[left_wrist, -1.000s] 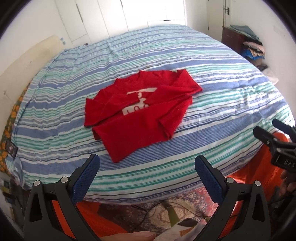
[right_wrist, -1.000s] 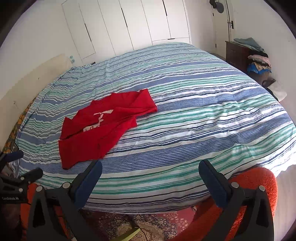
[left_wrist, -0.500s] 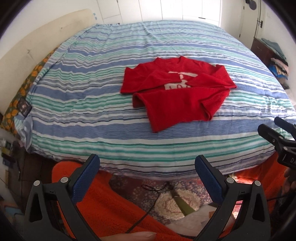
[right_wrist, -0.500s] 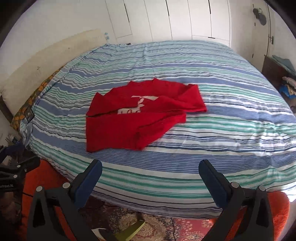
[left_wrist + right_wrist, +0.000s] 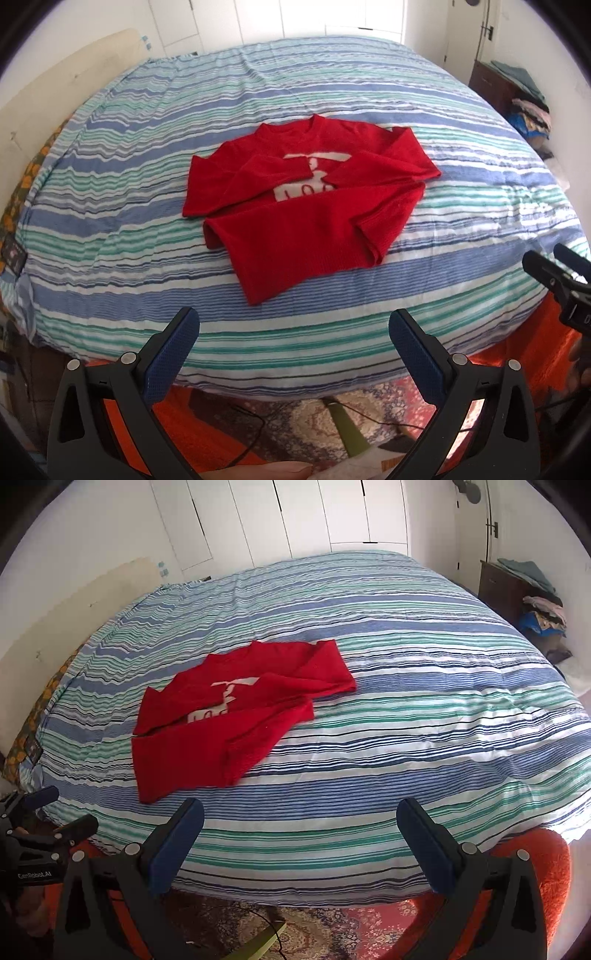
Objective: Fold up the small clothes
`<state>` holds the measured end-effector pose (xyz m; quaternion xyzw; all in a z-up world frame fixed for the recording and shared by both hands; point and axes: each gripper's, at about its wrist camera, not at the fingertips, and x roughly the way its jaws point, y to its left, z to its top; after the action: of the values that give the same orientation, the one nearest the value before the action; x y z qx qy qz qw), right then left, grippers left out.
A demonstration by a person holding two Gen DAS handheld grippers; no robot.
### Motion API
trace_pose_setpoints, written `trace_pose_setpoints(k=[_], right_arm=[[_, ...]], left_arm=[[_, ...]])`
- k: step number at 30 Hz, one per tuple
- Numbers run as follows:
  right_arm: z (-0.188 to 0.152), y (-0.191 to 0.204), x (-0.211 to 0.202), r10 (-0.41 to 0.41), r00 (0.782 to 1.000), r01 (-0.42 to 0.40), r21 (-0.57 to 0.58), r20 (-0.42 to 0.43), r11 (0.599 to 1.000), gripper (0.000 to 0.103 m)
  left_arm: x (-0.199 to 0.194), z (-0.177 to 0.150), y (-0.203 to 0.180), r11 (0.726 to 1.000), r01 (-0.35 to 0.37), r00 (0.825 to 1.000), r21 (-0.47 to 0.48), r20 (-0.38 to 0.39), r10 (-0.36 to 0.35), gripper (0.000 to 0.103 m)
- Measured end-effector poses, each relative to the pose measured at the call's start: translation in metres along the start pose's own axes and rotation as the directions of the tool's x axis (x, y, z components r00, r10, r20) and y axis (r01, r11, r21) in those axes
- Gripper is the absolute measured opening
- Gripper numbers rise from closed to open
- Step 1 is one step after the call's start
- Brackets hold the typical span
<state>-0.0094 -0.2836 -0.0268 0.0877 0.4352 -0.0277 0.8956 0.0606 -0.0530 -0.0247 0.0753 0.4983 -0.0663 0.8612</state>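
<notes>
So the sweater (image 5: 306, 199) is lying flat on the bed (image 5: 480, 192), a bit left of centre, sleeves already crossed over the chest and the hem end nearest the edge. Both grippers sit back off the bed edge with nothing in them: left gripper (image 5: 293, 332) spread wide, right gripper (image 5: 300, 825) same, jaws well apart.

What I'd worry about: the knit looks thick and floppy, so if you pinch only the top layer at the hem, the lower layer stays behind and the fold comes out lopsided. The crossed sleeves could also slide out when the bottom gets lifted. And the striped cover is soft and wrinkly, so a low grab could catch bedding along with the sweater.
</notes>
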Motion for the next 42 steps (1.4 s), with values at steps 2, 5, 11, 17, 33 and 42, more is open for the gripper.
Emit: trace_pose_setpoints(k=[2,5,11,17,33,42], right_arm=[[0.008,0.003,0.003,-0.004,1.000,0.004,-0.028,-0.003,1.000,0.103],[0.019,0.020,0.009,0.025,1.000,-0.026,-0.085,-0.008,0.996,0.103],[0.008,0.068,0.017,0.109,0.994,-0.100,-0.222,0.027,0.970,0.103],[-0.005,0.081,0.031,0.091,0.995,-0.101,-0.297,-0.047,0.949,0.103],[0.013,0.076,-0.006,0.090,0.992,-0.060,-0.308,0.087,0.950,0.103],[-0.003,0.060,-0.012,0.098,0.977,-0.035,-0.316,0.188,0.948,0.103]], left_arm=[[-0.003,0.000,0.011,0.999,0.013,1.000,-0.047,0.020,-0.012,0.102],[-0.001,-0.008,0.027,0.996,-0.024,0.999,-0.084,0.022,0.026,0.102],[0.011,-0.034,0.049,0.990,-0.074,0.997,-0.118,-0.036,0.070,0.102],[0.025,-0.013,0.040,0.994,-0.072,0.993,-0.084,-0.104,0.063,0.102],[-0.013,0.005,0.037,0.994,-0.059,0.994,-0.095,0.084,0.067,0.102],[0.060,-0.049,0.057,0.977,-0.176,0.977,-0.118,-0.140,0.159,0.103]])
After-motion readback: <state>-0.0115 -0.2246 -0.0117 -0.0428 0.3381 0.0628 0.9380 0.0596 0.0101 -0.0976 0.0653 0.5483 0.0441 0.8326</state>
